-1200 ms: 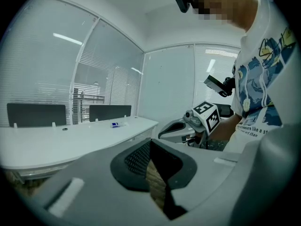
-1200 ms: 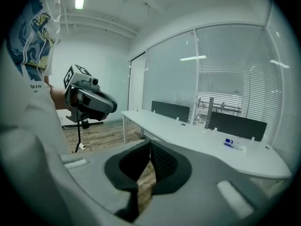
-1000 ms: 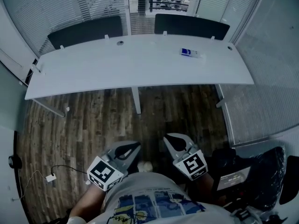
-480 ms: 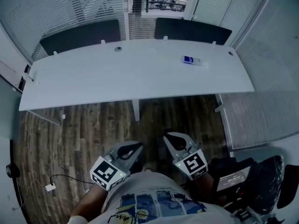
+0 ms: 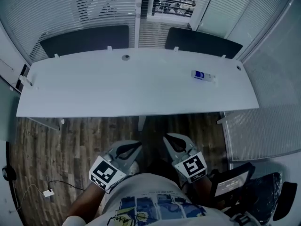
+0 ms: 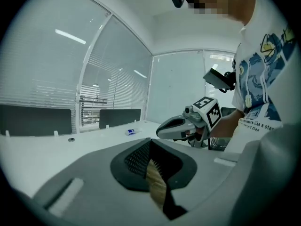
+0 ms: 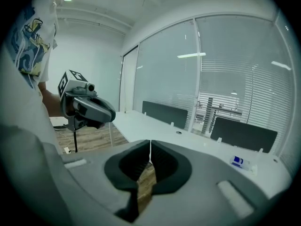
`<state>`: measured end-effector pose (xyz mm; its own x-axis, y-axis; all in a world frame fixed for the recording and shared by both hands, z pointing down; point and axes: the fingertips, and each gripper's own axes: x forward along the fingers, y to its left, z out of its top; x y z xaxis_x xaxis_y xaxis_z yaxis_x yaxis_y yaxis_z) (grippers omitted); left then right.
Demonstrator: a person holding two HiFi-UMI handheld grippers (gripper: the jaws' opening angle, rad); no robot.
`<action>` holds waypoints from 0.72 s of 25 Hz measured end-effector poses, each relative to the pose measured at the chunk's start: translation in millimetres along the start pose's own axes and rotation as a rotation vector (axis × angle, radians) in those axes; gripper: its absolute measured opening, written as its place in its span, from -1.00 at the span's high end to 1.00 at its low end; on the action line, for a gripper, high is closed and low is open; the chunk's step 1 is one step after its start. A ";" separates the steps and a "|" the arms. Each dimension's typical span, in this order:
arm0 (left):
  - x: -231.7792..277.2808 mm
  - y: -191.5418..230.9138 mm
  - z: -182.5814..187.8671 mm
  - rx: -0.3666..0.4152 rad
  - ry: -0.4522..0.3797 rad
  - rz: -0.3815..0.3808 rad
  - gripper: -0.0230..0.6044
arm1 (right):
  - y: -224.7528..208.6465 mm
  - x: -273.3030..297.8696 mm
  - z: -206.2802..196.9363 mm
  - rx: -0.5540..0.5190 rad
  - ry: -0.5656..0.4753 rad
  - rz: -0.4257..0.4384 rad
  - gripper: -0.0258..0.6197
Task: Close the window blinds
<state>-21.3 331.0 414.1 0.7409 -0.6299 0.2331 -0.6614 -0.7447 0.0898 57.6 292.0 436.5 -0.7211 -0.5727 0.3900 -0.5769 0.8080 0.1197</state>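
Observation:
The window blinds [image 5: 94, 8] hang behind the long white desk [image 5: 136, 86]; their slats let the outside show through in the middle section [image 5: 174, 4]. My left gripper [image 5: 126, 150] and right gripper [image 5: 175, 142] are held side by side low in the head view, over the wooden floor, well short of the desk. Both are shut with nothing between the jaws. In the left gripper view the shut jaws [image 6: 149, 142] point across the desk, with the right gripper [image 6: 181, 126] beside them. From the right gripper view [image 7: 150, 149] I see the blinds [image 7: 225, 102] ahead.
Two dark partition screens [image 5: 84, 39] [image 5: 202, 42] stand along the desk's far edge. A small blue-and-white item [image 5: 203, 76] lies on the desk at the right. A black chair with gear [image 5: 254, 192] sits at the lower right; a cable and plug [image 5: 47, 192] lie on the floor.
The desk and blinds have come closer and lower in the head view as the person moves toward them. Both grippers keep their place and stay shut.

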 end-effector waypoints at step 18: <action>125.0 161.6 46.6 0.002 0.003 0.164 0.92 | -170.7 133.5 26.6 -0.058 -0.013 0.136 0.90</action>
<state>-30.1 121.6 412.7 0.6227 -0.7423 0.2473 -0.7731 -0.6324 0.0483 49.6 74.0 443.9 -0.7965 -0.4585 0.3943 -0.4506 0.8848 0.1188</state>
